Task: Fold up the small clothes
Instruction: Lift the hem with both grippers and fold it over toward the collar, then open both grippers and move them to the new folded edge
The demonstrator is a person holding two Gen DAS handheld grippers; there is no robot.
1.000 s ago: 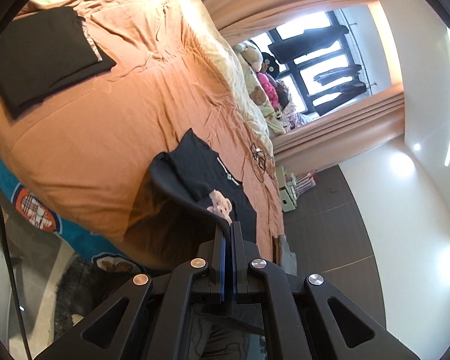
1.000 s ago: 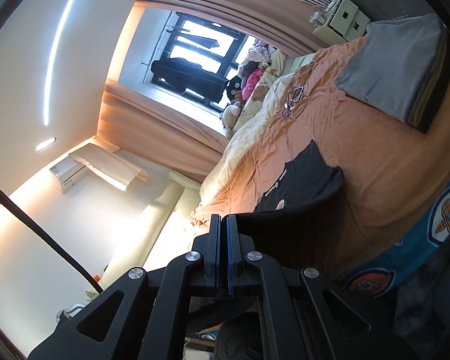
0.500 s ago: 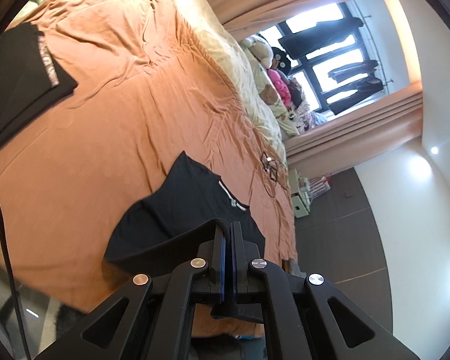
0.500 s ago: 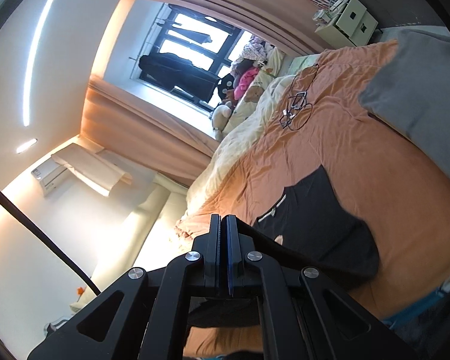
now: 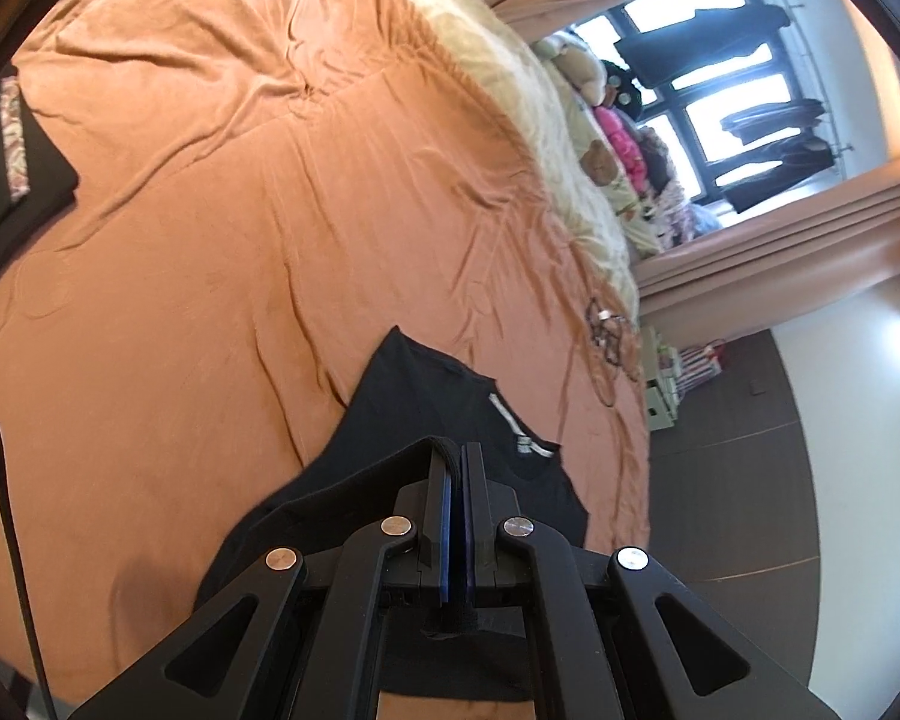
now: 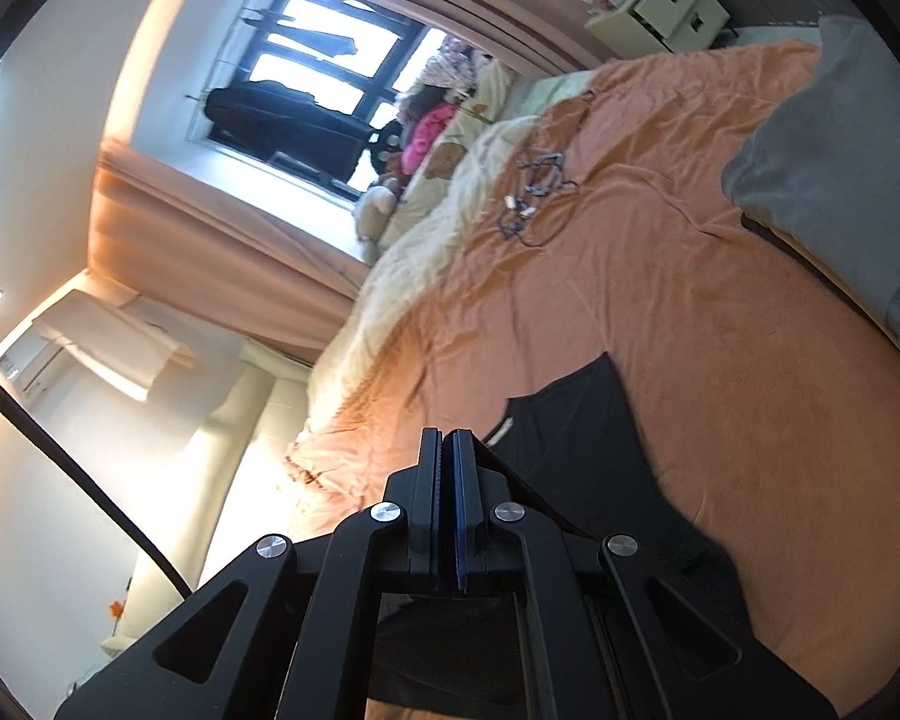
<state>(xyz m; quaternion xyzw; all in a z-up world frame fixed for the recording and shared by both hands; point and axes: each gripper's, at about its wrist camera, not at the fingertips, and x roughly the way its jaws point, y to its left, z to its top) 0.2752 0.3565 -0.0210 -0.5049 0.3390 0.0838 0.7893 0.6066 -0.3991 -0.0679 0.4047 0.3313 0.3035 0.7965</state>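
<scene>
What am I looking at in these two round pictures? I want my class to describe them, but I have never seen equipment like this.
There is no robot here. A person holds a two-finger gripper in each hand, and a fisheye camera on each one looks forward along its fingers, hence the round, bent pictures. One picture comes from the left gripper, the other from the right gripper. The black frame at the bottom of each is the tool itself. Both show a bed with an orange bedspread. On it lies a black T-shirt, which each gripper pinches at an edge with its jaws shut. Also on the bed are a tangle of cables, a folded dark garment and a grey pillow. Soft toys sit by the window.
</scene>
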